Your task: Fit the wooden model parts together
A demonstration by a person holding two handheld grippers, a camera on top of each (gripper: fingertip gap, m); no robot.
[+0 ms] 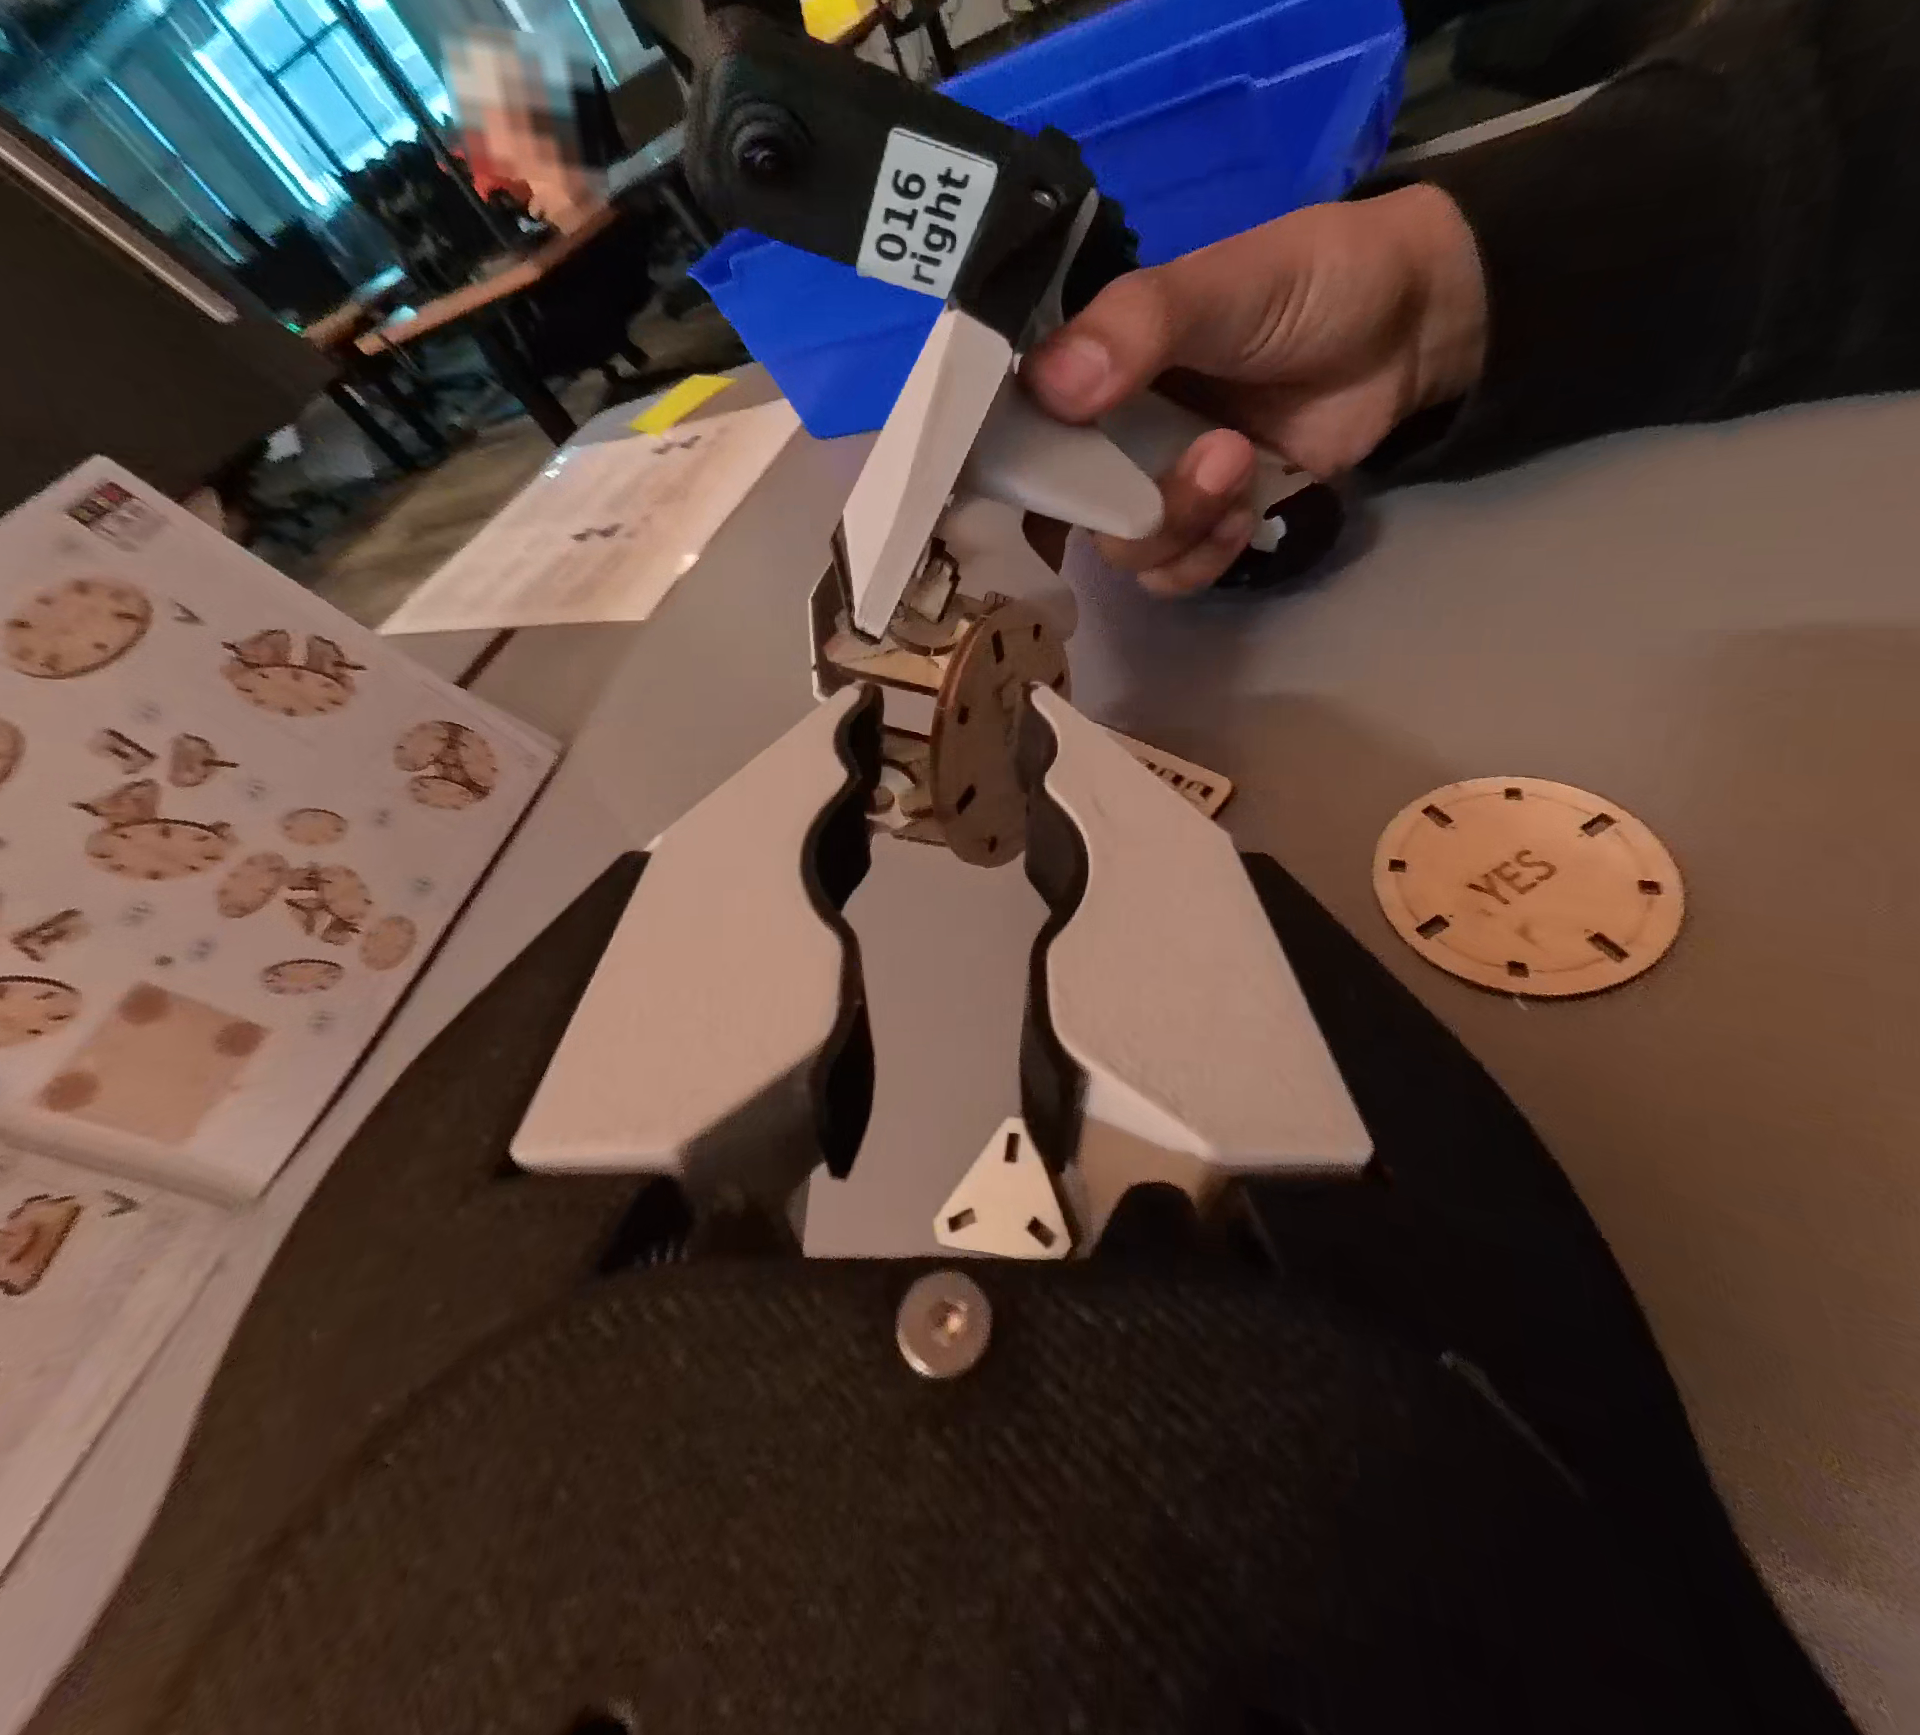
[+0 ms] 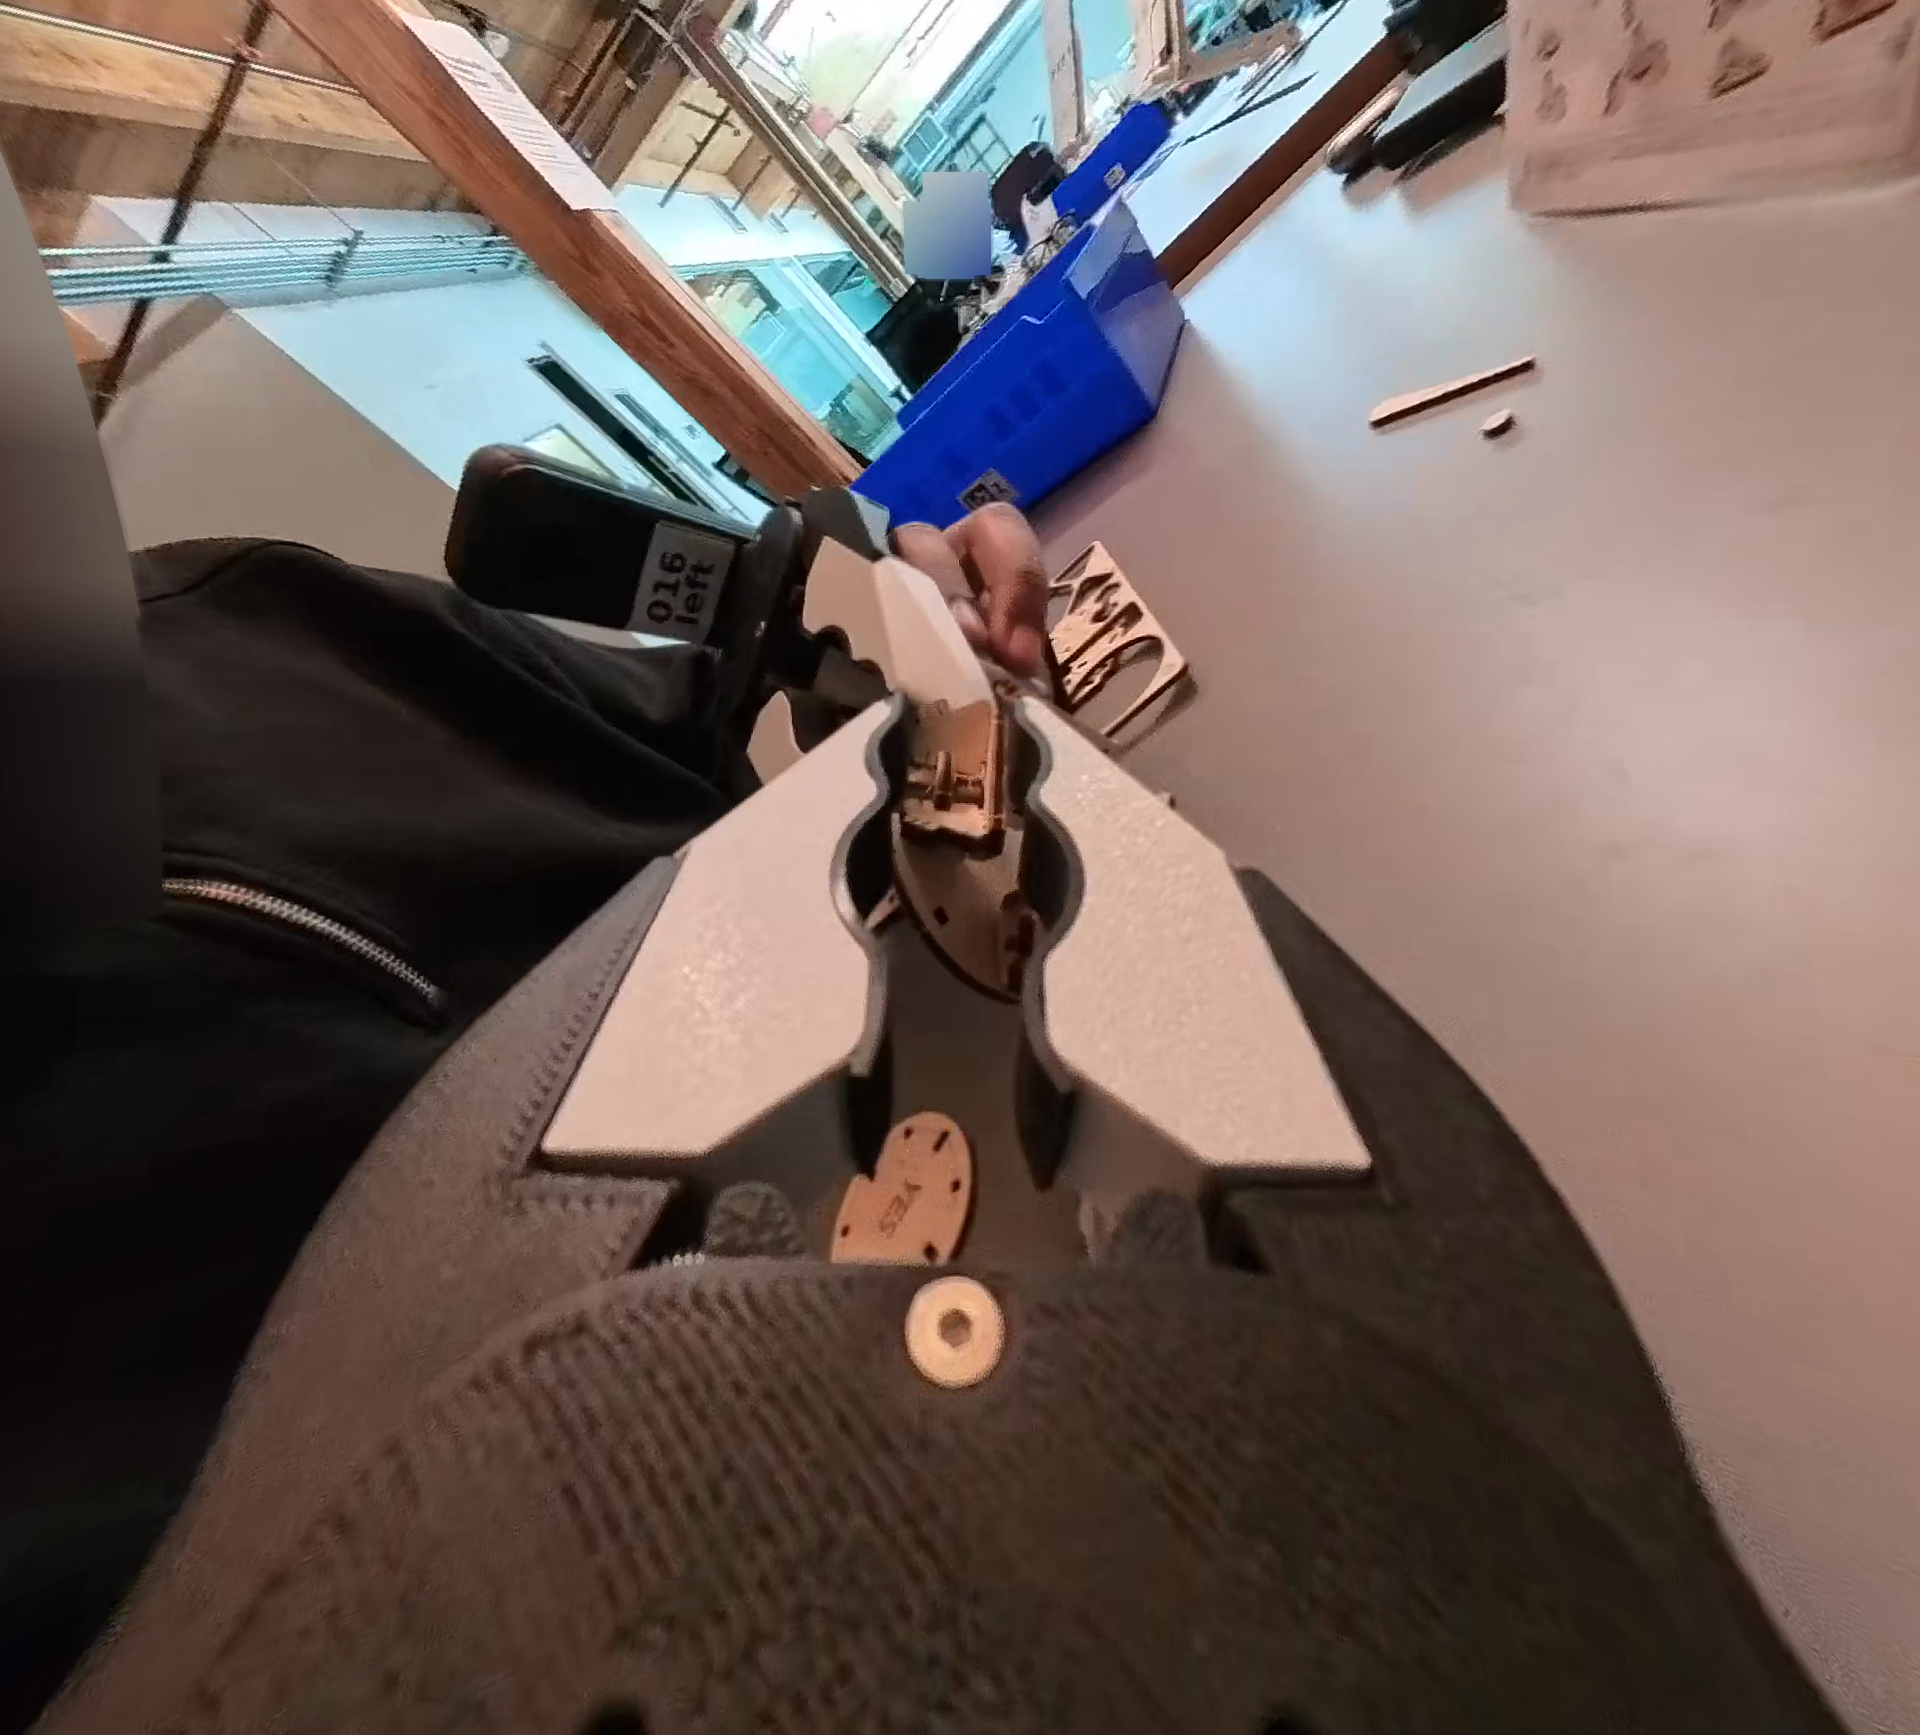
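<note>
In the left wrist view, the left gripper (image 1: 951,729) has its jaws narrowed around a small wooden assembly (image 1: 971,750), a slotted disc standing on edge with layered parts on its left face; the right fingertip lies against the disc's outer face, the left fingertip beside the inner parts. From twelve o'clock the right gripper (image 1: 883,615), gripped by a hand (image 1: 1247,397), reaches down and its white fingers close on the upper part of the same assembly. On the grey worktop (image 1: 1558,646) a loose wooden disc (image 1: 1527,887) lies flat at three o'clock, an illustrated instruction sheet (image 1: 208,802) at nine o'clock, a blue bin (image 1: 1143,158) at twelve. In the right wrist view, the right gripper (image 2: 961,750) has its jaws narrow, with the wooden assembly (image 2: 956,802) between the fingertips; whether both press on it I cannot tell. The left gripper (image 2: 914,646) meets it from eleven o'clock. A cut-out wooden sheet (image 2: 1117,657) lies at one o'clock, another blue bin (image 2: 1029,397) beyond it.
</note>
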